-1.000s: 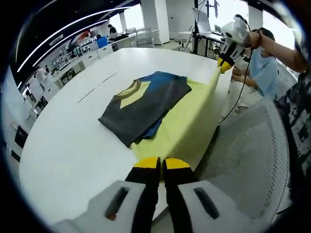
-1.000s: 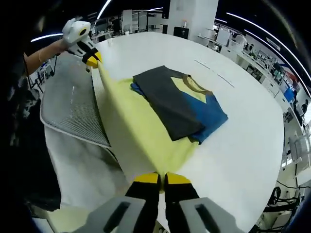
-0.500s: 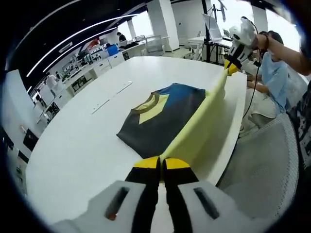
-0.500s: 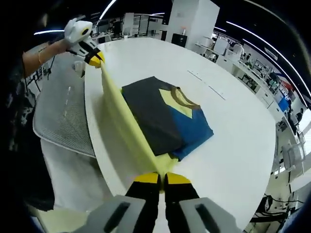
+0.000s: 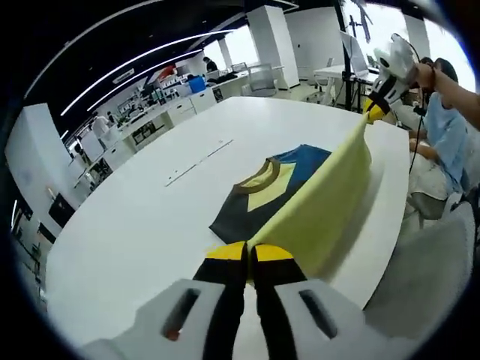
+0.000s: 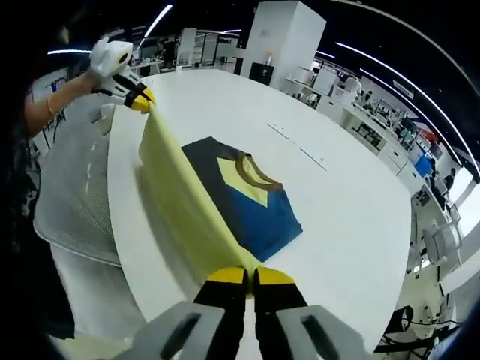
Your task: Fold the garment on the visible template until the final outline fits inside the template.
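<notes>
in the left gripper view the left gripper (image 5: 250, 253) has its yellow-tipped jaws pressed together on one corner of the yellow flap (image 5: 322, 202) of the shirt (image 5: 266, 193). the flap stretches taut, lifted off the white counter (image 5: 135, 225), to the right gripper (image 5: 375, 112), which pinches the other corner at the far right, held by a hand (image 5: 424, 73). beyond the flap lies the rest of the shirt, flat on the counter: grey body, blue part, yellow chest patch with a brown collar. this view also shows a seated person in a light blue top (image 5: 450, 135) past the counter's right edge.

the right gripper view looks the opposite way along the same flap (image 6: 184, 210): the right gripper (image 6: 250, 274) clamps the near corner, the left gripper (image 6: 142, 97) holds the far one at upper left. here the shirt (image 6: 251, 202) shows its blue lower part more fully, and a grey mesh chair (image 6: 71, 195) stands beside the counter (image 6: 352, 195) on the left. faint line marks (image 6: 300, 154) cross the counter beyond the shirt.
</notes>
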{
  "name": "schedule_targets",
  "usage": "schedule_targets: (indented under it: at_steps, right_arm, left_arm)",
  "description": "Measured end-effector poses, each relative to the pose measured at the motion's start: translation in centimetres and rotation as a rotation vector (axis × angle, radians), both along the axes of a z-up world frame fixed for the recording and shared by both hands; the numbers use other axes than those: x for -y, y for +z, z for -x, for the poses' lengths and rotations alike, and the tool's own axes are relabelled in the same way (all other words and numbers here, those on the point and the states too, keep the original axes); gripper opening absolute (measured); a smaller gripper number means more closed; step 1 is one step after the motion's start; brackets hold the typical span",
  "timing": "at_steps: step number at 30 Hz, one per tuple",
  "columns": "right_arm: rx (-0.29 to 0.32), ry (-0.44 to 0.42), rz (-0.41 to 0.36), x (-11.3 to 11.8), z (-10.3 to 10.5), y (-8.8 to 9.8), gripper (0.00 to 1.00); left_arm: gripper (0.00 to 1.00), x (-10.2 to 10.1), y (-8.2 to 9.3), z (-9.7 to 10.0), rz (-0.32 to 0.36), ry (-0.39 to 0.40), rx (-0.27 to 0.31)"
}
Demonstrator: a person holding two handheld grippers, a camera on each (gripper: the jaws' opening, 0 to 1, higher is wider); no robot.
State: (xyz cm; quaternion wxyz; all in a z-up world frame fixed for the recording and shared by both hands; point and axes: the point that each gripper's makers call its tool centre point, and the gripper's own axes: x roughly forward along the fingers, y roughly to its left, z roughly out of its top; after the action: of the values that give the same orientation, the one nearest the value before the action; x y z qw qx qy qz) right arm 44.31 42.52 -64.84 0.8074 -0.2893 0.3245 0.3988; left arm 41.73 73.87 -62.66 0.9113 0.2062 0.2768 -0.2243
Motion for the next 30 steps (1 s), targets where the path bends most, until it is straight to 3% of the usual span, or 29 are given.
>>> schedule_targets:
  at_steps: [6,15,22,30]
  right_arm:
    - [0.035,-0.020,-0.013,-0.2,-2.2,0.8,0.00]
    - [0.075,-0.069,-0.038,-0.9,-5.0,1.7,0.00]
    - [0.111,-0.120,-0.046,-1.2,-7.6,2.1,0.00]
    - [0.115,-0.167,-0.043,-1.2,-9.9,1.6,0.00]
  left_arm:
    - [0.00,-0.5,0.8,-2.1,0.066,0.064,0.050]
    - [0.00,-1.1,1.5,-4.8,0.071,0.097,0.100]
    - [0.00,-1.4,1.9,-7.3,0.021,0.104,0.157]
    - [0.00,-1.6,2.2,-10.6,0.043,0.146,0.212]
